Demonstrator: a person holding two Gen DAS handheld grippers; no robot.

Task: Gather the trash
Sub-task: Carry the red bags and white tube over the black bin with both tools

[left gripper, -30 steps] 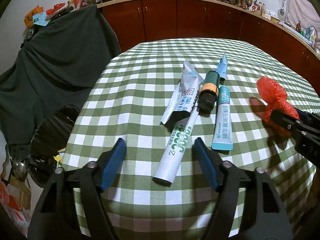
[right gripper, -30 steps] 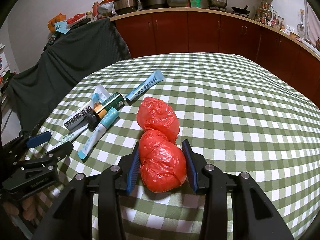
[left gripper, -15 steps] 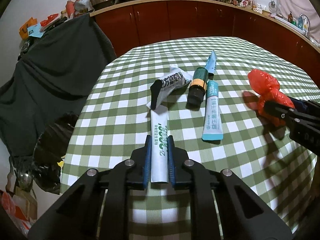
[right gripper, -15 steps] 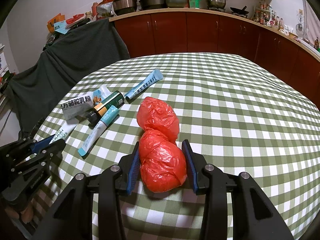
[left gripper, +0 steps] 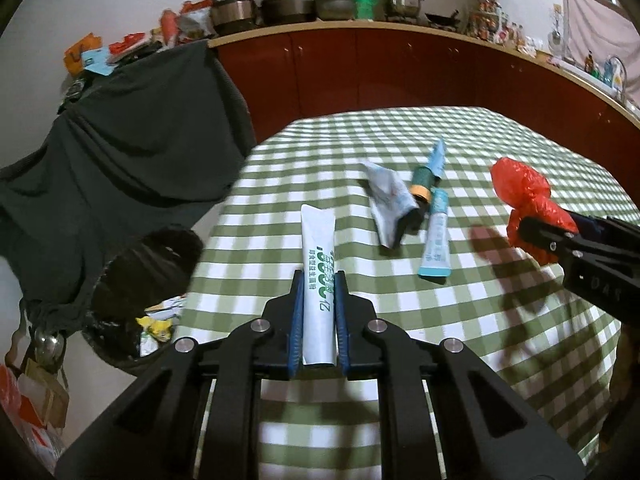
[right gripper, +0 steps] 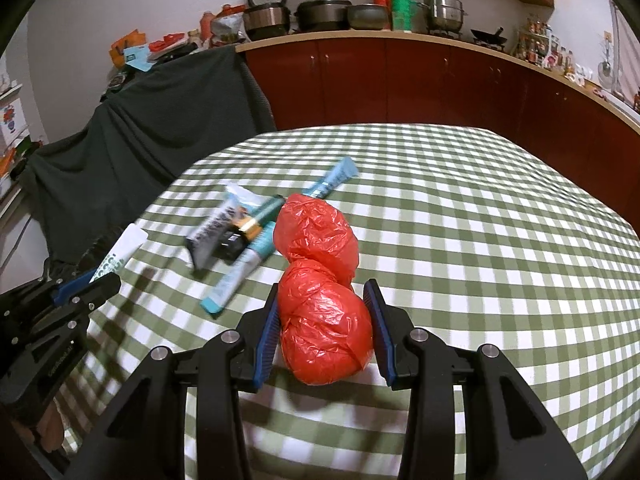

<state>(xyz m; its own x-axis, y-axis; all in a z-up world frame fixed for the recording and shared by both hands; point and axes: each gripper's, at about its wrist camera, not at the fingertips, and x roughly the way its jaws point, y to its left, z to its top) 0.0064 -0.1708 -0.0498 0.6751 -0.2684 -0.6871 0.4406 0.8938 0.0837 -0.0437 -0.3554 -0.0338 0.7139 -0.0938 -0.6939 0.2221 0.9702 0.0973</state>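
Where checked tablecloth (right gripper: 460,220) spreads, red cabinets (right gripper: 400,76) behind

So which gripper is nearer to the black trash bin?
Left. The left gripper, shut on the white tube, is at the table edge beside the bin; the right gripper holds the red bag farther away.

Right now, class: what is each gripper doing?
Left gripper: shut on the white tube.
Right gripper: shut on the red bag.

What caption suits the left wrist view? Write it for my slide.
Left gripper clamps a white tube above the checked table, trash bin below left.
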